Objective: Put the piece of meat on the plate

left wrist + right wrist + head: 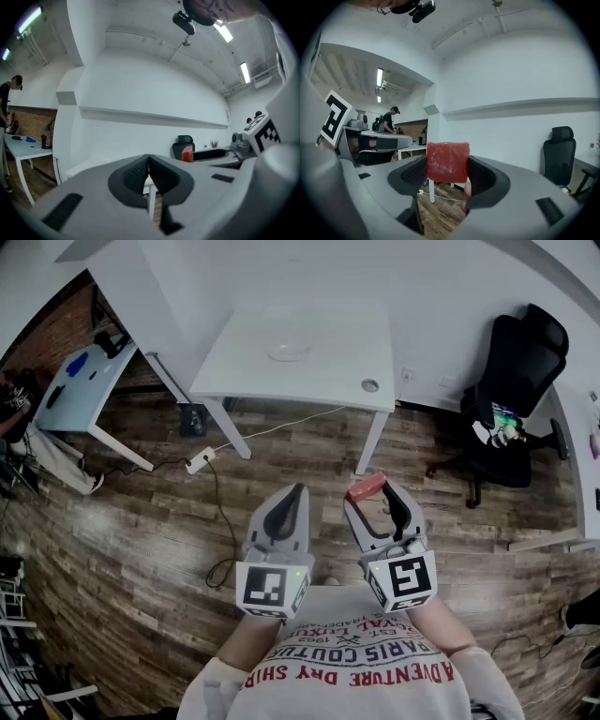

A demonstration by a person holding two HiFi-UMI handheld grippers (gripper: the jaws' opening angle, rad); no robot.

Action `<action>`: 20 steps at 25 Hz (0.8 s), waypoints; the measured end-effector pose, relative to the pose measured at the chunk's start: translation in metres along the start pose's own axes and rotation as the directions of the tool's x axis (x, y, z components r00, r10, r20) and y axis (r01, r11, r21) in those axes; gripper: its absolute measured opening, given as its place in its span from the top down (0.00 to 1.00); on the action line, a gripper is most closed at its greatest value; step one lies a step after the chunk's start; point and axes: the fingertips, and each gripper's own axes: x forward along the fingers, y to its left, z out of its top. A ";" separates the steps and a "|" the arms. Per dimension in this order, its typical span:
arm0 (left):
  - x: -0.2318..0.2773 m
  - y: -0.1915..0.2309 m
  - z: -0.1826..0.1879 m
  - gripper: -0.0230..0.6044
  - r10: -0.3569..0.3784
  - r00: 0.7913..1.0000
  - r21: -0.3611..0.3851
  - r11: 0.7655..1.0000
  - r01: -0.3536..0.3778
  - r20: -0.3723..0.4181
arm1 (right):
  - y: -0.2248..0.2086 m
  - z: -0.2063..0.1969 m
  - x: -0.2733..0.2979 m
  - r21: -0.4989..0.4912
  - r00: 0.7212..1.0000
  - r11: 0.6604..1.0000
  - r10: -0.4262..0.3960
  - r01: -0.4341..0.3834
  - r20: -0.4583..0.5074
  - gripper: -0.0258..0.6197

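A red block of meat (447, 162) is clamped between the pads of my right gripper (449, 174), which points level. In the head view the meat (366, 487) sticks out at the tips of the right gripper (371, 493). My left gripper (296, 493) is beside it on the left, jaws shut with nothing between them; the left gripper view shows its pads (140, 174) touching, and the meat (187, 153) off to the right. A clear plate (289, 352) lies on the white table (328, 371) ahead, well beyond both grippers.
A small round object (370, 385) sits near the table's right front corner. A black office chair (511, 418) stands to the right. A cable and power strip (201, 462) lie on the wood floor. Another table (80, 390) stands at the far left, with a person (388, 121) beside it.
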 end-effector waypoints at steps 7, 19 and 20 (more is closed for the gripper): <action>0.002 -0.010 0.000 0.95 -0.009 1.000 0.004 1.000 0.009 -0.006 | -0.005 -0.002 -0.005 0.005 1.000 1.000 -0.001 0.001 -0.001 0.53; 0.016 -0.015 -0.007 0.95 -0.021 0.999 0.006 1.000 0.022 -0.026 | -0.019 -0.008 -0.003 0.059 1.000 0.998 -0.006 0.006 -0.003 0.53; 0.017 -0.014 -0.008 0.95 -0.021 0.999 0.005 1.000 0.021 -0.030 | -0.021 -0.008 -0.002 0.067 1.000 0.998 -0.005 0.005 -0.005 0.53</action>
